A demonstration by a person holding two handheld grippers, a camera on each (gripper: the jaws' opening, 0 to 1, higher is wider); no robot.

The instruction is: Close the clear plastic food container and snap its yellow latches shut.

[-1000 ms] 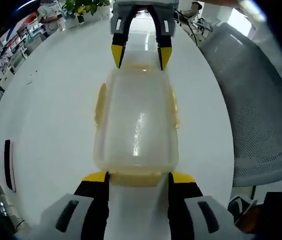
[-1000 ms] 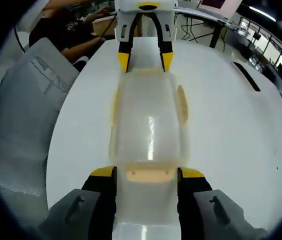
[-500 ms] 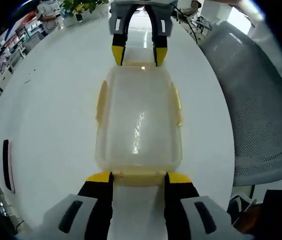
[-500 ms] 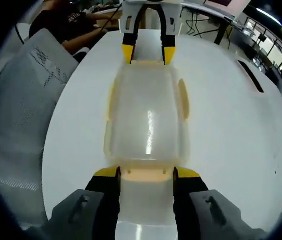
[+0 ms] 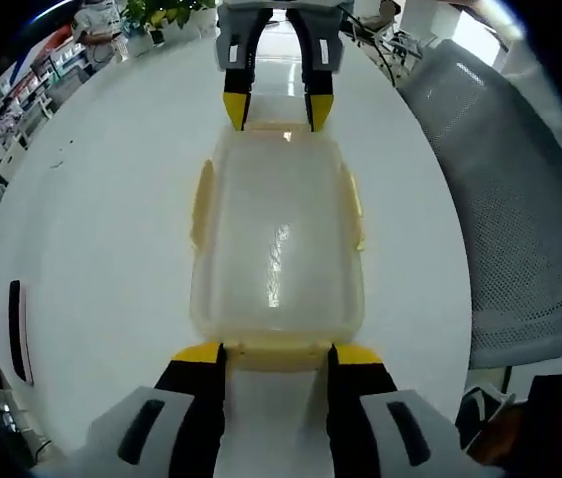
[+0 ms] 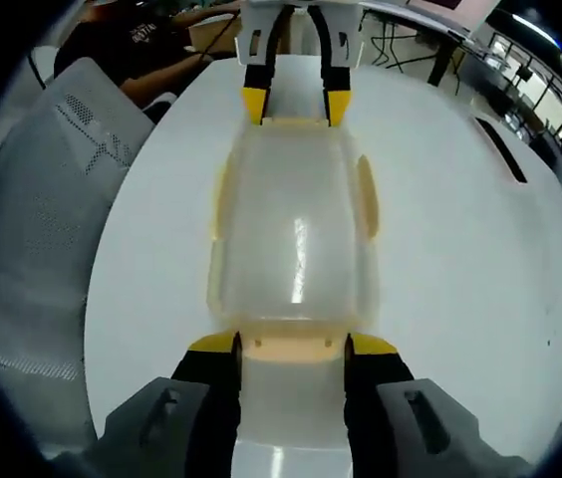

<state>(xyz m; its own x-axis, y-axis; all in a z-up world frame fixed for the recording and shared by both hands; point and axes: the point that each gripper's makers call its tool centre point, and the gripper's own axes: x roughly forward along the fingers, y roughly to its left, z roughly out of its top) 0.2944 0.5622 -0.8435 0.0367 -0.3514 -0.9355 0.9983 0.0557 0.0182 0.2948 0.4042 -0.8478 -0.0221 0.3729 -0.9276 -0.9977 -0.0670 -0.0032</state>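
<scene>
On the round white table, about mid-surface, lies the clear plastic food container, lid down, with the left gripper at one short end and the right gripper at the opposite end, each with jaws spread on either side of a yellow end latch rather than pinching it; no brand or writing is legible on it. Left gripper view adds potted plants beyond the far edge and a grey mesh chair alongside; right gripper view adds a seated person's dark sleeve whose print is too blurred to read. Yellow side latches show dimly through the plastic, whether snapped cannot be told.
</scene>
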